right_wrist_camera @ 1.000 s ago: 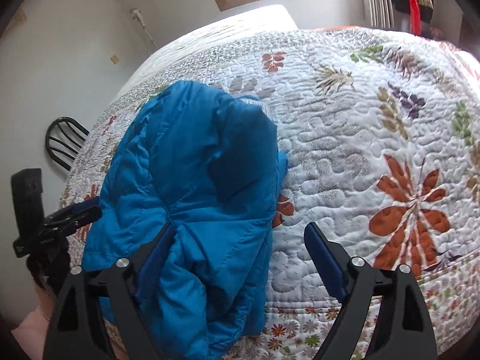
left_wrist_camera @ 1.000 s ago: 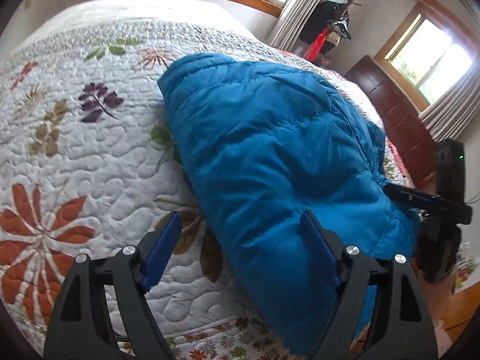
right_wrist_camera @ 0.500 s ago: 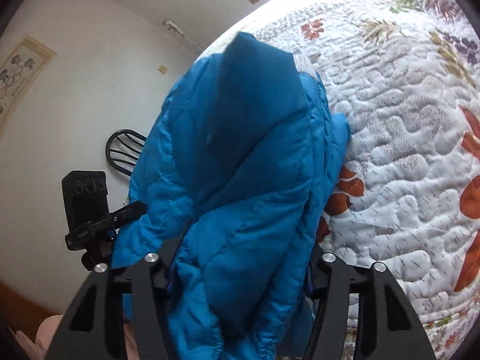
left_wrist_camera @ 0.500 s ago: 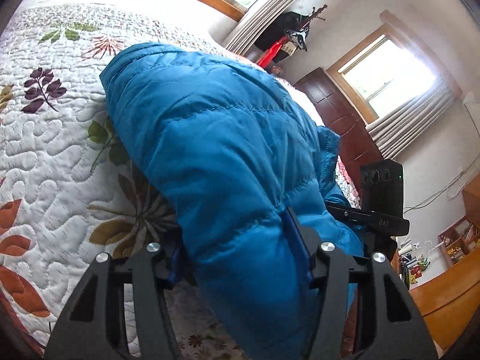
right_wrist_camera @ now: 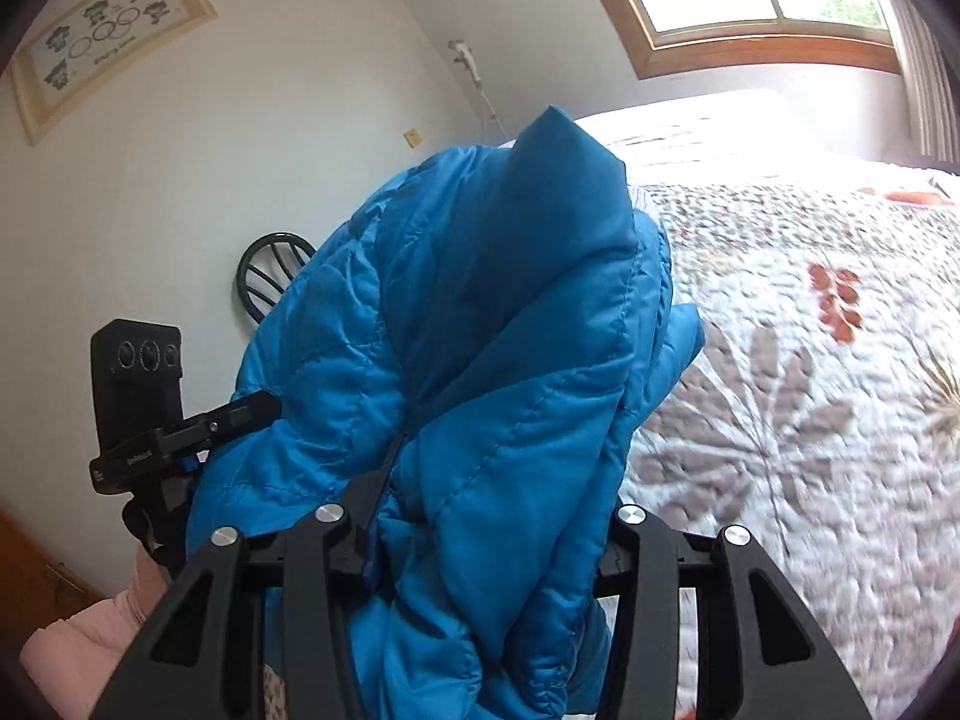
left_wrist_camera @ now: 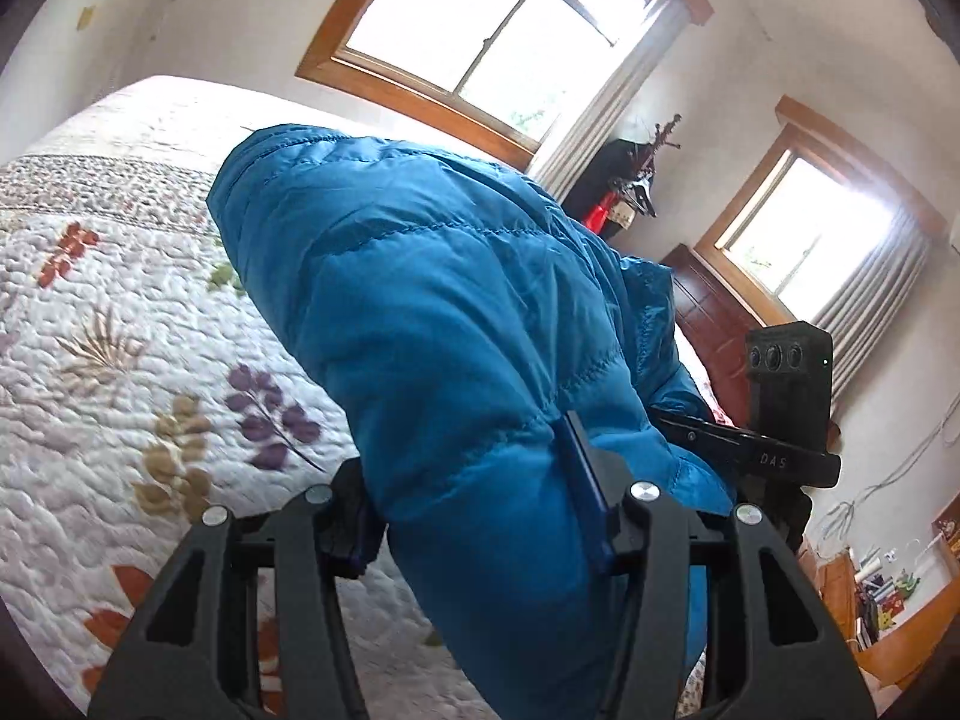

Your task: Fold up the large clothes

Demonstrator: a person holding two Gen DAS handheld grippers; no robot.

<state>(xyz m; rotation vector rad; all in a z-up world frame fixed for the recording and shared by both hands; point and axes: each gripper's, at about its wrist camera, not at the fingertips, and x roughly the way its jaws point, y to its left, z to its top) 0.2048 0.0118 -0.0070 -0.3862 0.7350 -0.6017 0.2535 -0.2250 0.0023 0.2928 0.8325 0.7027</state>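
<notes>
Daylight came through two wood-framed windows (left_wrist_camera: 498,42) at the top of the left wrist view, over a bed (left_wrist_camera: 120,360) whose white quilt carried orange, purple and tan leaf prints. A blue puffer jacket (left_wrist_camera: 456,324) filled the middle of that frame, bunched and raised off the quilt. The left gripper (left_wrist_camera: 474,516) sat at the bottom centre; its jaws had just been closing, and its fingers (left_wrist_camera: 585,498) pinched a thick fold of the jacket between them. At the right edge of the same view the right gripper (left_wrist_camera: 780,414) showed from the side, its tips buried in the blue fabric.

Seen from the right wrist, the jacket (right_wrist_camera: 492,360) rose in the centre as a tall folded mass, with the bed (right_wrist_camera: 810,390) to the right of it. The right gripper (right_wrist_camera: 489,540) at the bottom had likewise just been closing, and its fingers (right_wrist_camera: 369,546) squeezed the jacket's lower fold. At the left of this frame stood the left gripper (right_wrist_camera: 180,432), with a pink sleeve (right_wrist_camera: 90,630) beneath it, a dark chair back (right_wrist_camera: 270,276) against the white wall, and a framed picture (right_wrist_camera: 108,42) in the upper left.
</notes>
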